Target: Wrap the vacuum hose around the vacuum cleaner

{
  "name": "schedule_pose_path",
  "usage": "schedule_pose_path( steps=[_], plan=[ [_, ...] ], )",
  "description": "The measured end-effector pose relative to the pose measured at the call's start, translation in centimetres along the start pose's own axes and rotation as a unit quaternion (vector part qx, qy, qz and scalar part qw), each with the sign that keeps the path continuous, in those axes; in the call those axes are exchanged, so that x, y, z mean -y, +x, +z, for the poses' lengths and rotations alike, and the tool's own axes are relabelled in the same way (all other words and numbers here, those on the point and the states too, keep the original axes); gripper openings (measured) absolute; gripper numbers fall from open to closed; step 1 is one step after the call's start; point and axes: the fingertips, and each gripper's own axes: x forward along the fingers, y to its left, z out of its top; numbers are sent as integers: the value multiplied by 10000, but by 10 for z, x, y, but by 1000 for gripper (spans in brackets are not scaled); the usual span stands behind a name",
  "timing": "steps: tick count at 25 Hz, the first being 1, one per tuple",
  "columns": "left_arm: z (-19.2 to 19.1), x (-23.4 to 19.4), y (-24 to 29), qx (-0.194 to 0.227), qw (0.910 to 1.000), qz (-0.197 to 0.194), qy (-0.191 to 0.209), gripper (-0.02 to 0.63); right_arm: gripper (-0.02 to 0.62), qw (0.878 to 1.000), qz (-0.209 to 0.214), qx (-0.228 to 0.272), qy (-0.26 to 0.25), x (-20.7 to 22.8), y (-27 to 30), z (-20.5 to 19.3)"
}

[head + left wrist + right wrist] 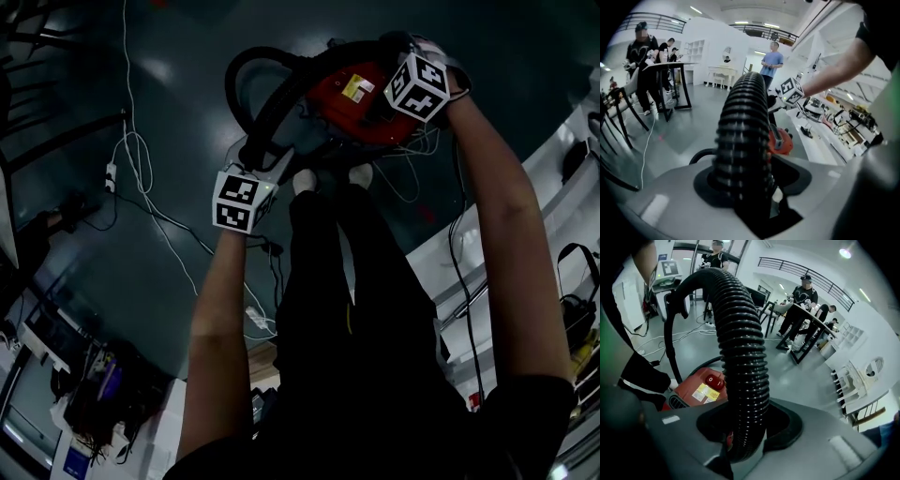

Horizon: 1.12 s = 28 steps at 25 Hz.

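The red vacuum cleaner [347, 98] stands on the dark floor just beyond the person's shoes. Its black ribbed hose [272, 103] arcs from the left over the top of the body. My left gripper [267, 155] is at the hose's left run; the hose [743, 136] lies between its jaws with a gap at one pad, so it is open. My right gripper [389, 49] is above the cleaner's right side, shut on the hose [740, 348], which rises from its jaws and curves over. The red body [696, 390] with its round switch shows below.
White cables [141, 159] and a power strip [110, 175] trail over the floor at the left. A white workbench [562, 159] with gear runs along the right. People stand at black tables [670, 70] farther off in the hall.
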Motion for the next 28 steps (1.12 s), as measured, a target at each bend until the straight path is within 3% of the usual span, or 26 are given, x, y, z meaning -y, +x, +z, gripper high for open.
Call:
schedule_pose_path(
  steps=[3, 6, 10, 16, 21, 24, 28],
  plan=[
    [8, 15, 13, -202, 9985, -466, 210, 182, 153, 9997, 121, 136, -156, -12, 1, 6],
    [26, 29, 32, -175, 9973, -685, 202, 164, 153, 9981, 280, 195, -506, -28, 2, 14],
    [39, 32, 53, -283, 9978, -587, -90, 115, 153, 9974, 261, 241, -629, -34, 1, 21],
    [37, 24, 51, -460, 9973, -500, -281, 109, 156, 9966, 282, 28, -775, -37, 4, 19],
    [39, 14, 51, -487, 9974, -396, -363, 110, 178, 9990, 182, -40, -402, -36, 7, 21],
    [40, 11, 53, -494, 9970, -369, -461, 110, 261, 9998, 135, 62, -118, -34, 4, 24],
    [43, 0, 54, -516, 9954, -313, -750, 109, 272, 9989, -114, 321, 307, -31, -8, 31]
  ],
)
